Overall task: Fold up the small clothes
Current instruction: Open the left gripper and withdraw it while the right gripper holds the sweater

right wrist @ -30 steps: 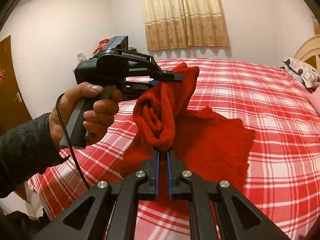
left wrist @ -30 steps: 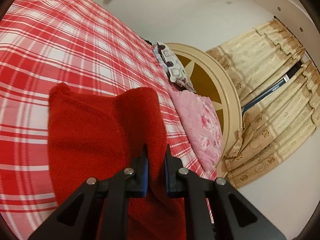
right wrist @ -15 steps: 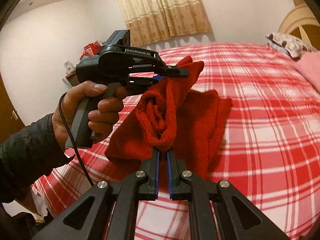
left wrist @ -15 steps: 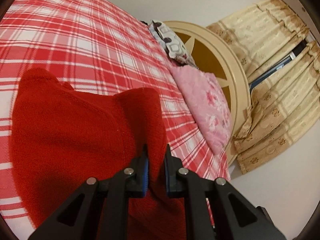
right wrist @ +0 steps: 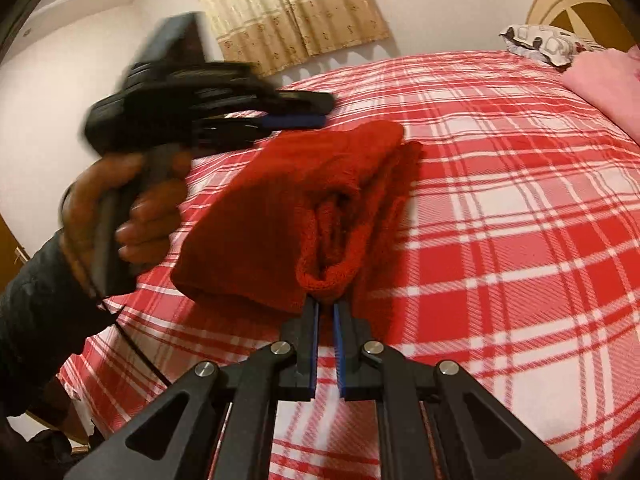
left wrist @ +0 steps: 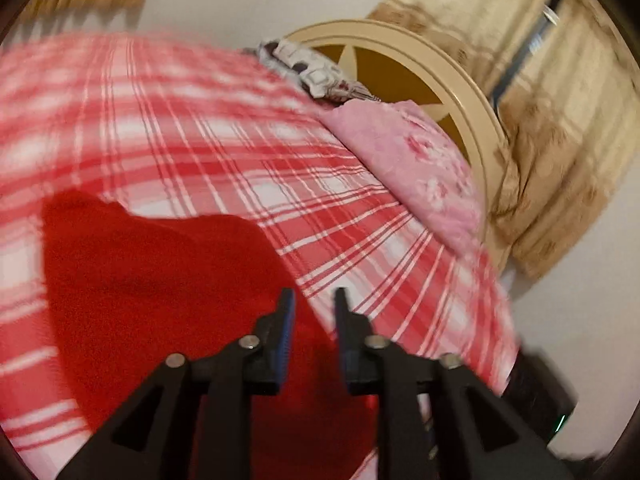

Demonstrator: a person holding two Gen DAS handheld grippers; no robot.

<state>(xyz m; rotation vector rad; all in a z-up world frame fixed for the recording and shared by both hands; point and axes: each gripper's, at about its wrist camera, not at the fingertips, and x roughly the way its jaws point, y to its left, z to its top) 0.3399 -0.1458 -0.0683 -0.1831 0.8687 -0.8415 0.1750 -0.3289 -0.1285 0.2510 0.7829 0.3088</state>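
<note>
A red knit garment (right wrist: 272,208) lies folded over on the plaid bed sheet (right wrist: 500,220). My right gripper (right wrist: 326,304) is shut on the garment's near rolled edge, low over the sheet. My left gripper (right wrist: 324,114), held by a hand (right wrist: 132,208), hovers just above the garment's far fold without touching it. In the blurred left wrist view, the left gripper (left wrist: 313,304) has its jaws apart and opening. Nothing is between them, and the garment (left wrist: 160,280) lies below and to their left.
A pink pillow (left wrist: 420,168) and a patterned pillow (left wrist: 316,68) lie by the round cream headboard (left wrist: 460,80). Beige curtains (right wrist: 288,12) hang on the far wall. The plaid sheet (left wrist: 200,140) stretches wide beyond the garment. The bed's edge is near the person's sleeve (right wrist: 32,312).
The left gripper has let go of the garment's raised corner and its jaws have parted. The garment has dropped into a fold on the bed, and the right gripper has come down with its edge.
</note>
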